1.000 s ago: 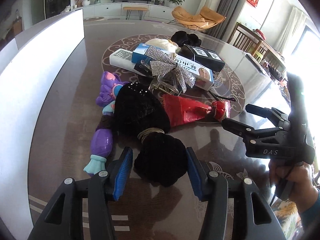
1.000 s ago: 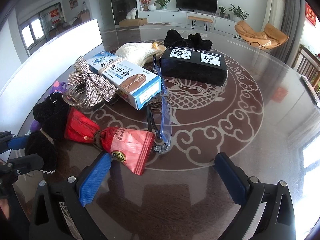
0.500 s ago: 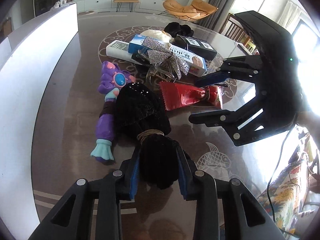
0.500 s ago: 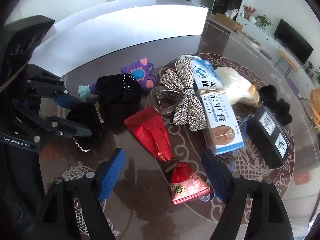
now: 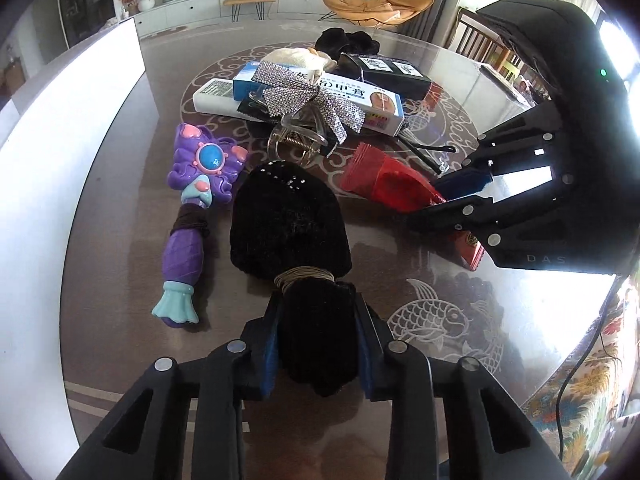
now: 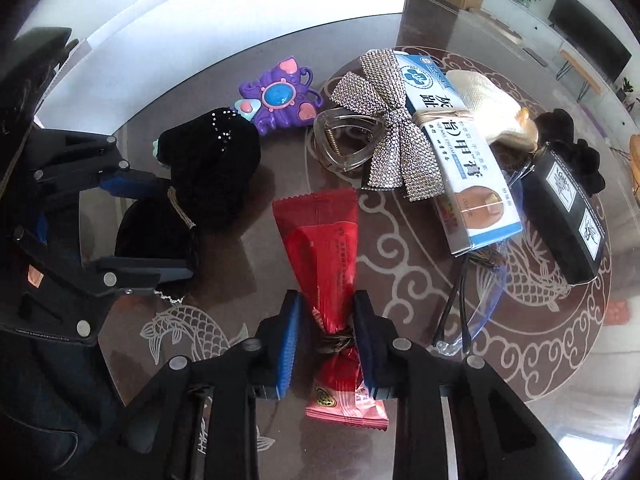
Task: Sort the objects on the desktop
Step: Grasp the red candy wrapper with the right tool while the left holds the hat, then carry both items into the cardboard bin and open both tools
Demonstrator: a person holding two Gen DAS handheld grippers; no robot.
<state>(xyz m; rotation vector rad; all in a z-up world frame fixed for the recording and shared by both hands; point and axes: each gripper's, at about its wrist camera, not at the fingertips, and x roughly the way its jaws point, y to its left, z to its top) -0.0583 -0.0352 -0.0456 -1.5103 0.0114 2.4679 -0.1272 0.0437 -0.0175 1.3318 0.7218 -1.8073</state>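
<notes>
A black velvet bow (image 5: 288,224) tied at its middle with a gold band lies on the dark patterned table (image 5: 436,292). My left gripper (image 5: 316,340) has its blue pads pressed on the bow's near lobe, and its jaws are still closing. The right wrist view shows the same grip from the side, the left gripper (image 6: 172,228) holding the bow (image 6: 212,164). A red snack packet (image 6: 324,240) lies in the middle. My right gripper (image 6: 326,320) is shut on its tied waist. From the left wrist the right gripper (image 5: 430,204) covers the near end of the packet (image 5: 384,184).
A purple toy wand (image 5: 192,216) lies left of the bow. Behind are a clear hair claw (image 5: 296,140), a rhinestone bow (image 5: 308,100), a blue-white cream box (image 5: 360,96), a black box (image 5: 388,74) and glasses (image 6: 480,300). A white panel (image 5: 60,160) borders the left.
My left jaws closed onto the black bow's near lobe. The right gripper swung over the red packet, rolled, and went from wide open to shut on its waist.
</notes>
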